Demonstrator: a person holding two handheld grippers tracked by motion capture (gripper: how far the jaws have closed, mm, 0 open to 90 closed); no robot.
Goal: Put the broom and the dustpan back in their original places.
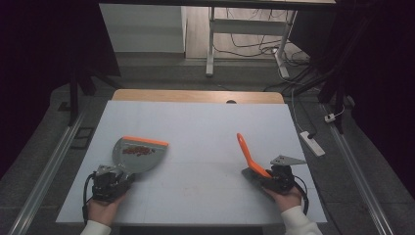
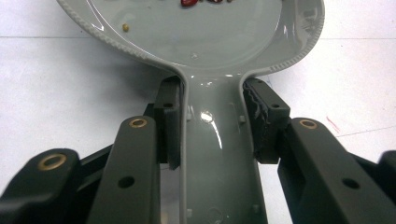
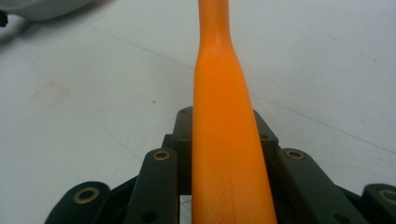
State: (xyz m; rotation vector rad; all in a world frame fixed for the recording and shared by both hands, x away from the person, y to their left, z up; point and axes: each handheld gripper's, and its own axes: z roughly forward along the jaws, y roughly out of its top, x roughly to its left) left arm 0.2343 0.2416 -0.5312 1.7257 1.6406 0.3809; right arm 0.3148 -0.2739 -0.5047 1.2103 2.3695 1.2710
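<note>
- High view: the left hand-held gripper sits near the front-left corner of the desk, jaws clamped on the grey handle of the dustpan.
- The dustpan rests on the desk, its orange lip facing the far edge, with small red-brown debris collected in its tray just behind that lip.
- Left gripper view: both pads press the dustpan handle from either side, and a stray crumb lies apart from the main debris.
- The right hand-held gripper sits near the front-right corner, jaws closed on the orange brush, whose orange end rises tilted toward the far edge.
- Right gripper view: the orange brush handle fills the gap between the jaws, indicating a firm hold.
- Judgement: sweeping appears complete; the step in hand is carrying the load away.
- Procedure: keep the dustpan level or tipped slightly back toward the handle, so the debris stays off the lip.
- Lift slowly, without jerks; a long handle grip amplifies any wrist roll.
- Keep the brush well apart from the dustpan during the lift.
</note>
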